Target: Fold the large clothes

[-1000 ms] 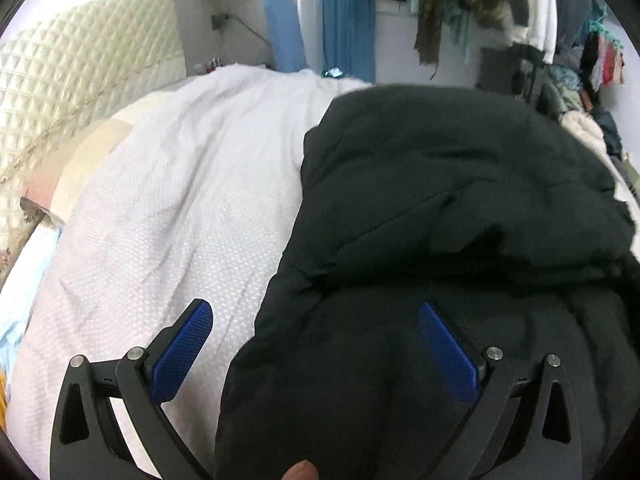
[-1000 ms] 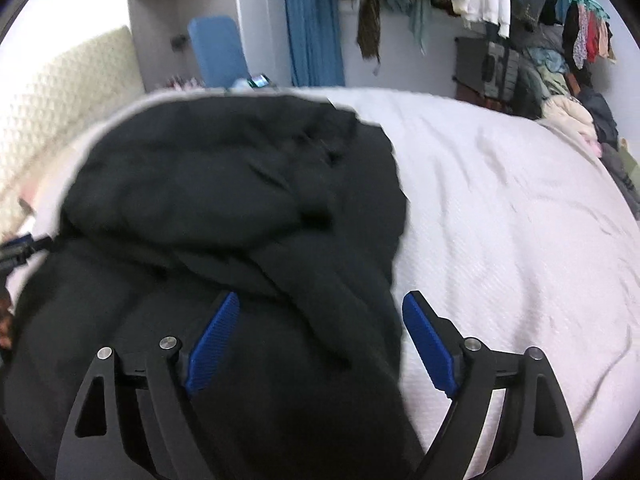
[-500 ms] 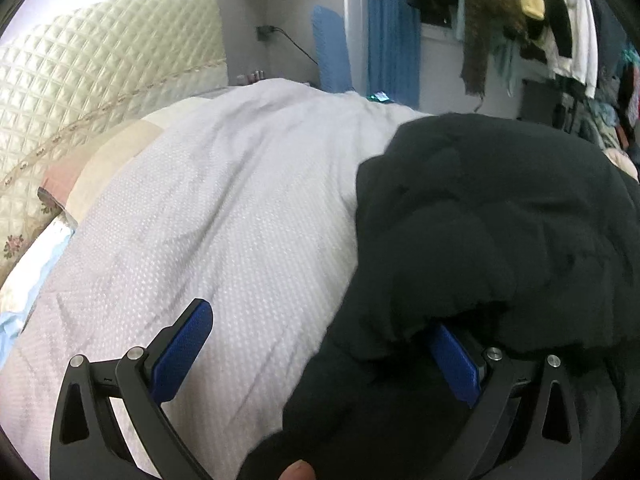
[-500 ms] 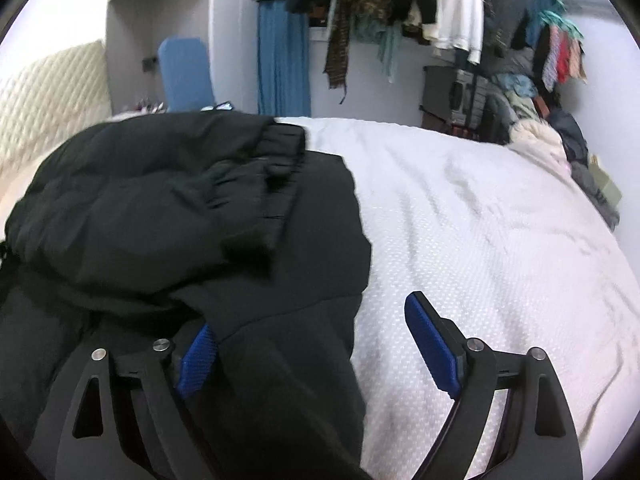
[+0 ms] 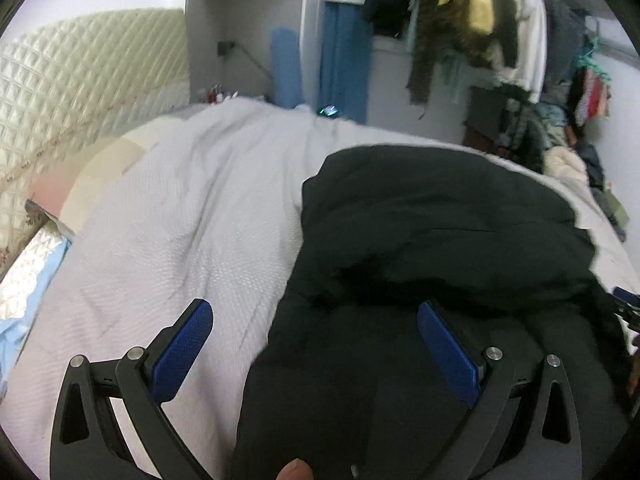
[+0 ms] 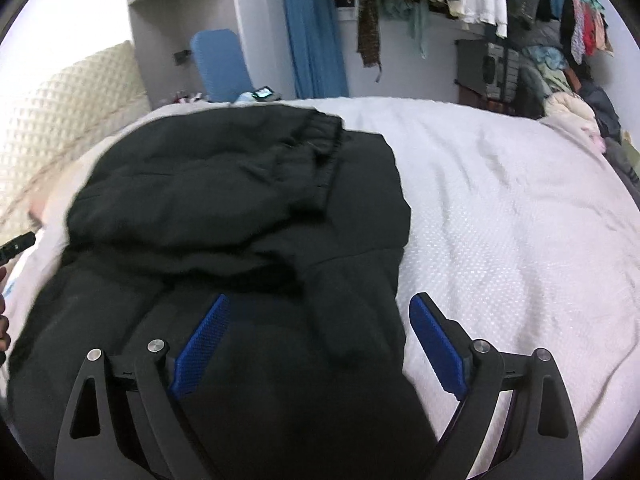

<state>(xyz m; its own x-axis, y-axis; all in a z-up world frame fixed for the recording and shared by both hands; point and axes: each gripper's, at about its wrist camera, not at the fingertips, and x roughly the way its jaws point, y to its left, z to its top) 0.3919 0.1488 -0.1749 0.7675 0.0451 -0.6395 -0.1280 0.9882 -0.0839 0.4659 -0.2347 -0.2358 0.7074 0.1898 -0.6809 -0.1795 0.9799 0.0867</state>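
- Left wrist view: the left gripper hovers with its blue pads spread wide, nothing between them pinched. The left pad is over the white bedspread; the right pad is over the black garment.
- The garment lies on the bed's right half in this view, its top part folded back over the lower part, leaving a dark crease just ahead of the fingers. Its left edge runs down between the two pads.
- A quilted headboard stands at the left; hanging clothes crowd the far wall.
- Right wrist view: the right gripper also has its pads wide apart, gripping nothing. The left pad sits over the garment, the right pad over bare bedspread.
- Here the garment covers the bed's left half, with a gathered elastic hem lying on top near the far edge.
- The other gripper's tip peeks in at the left edge.
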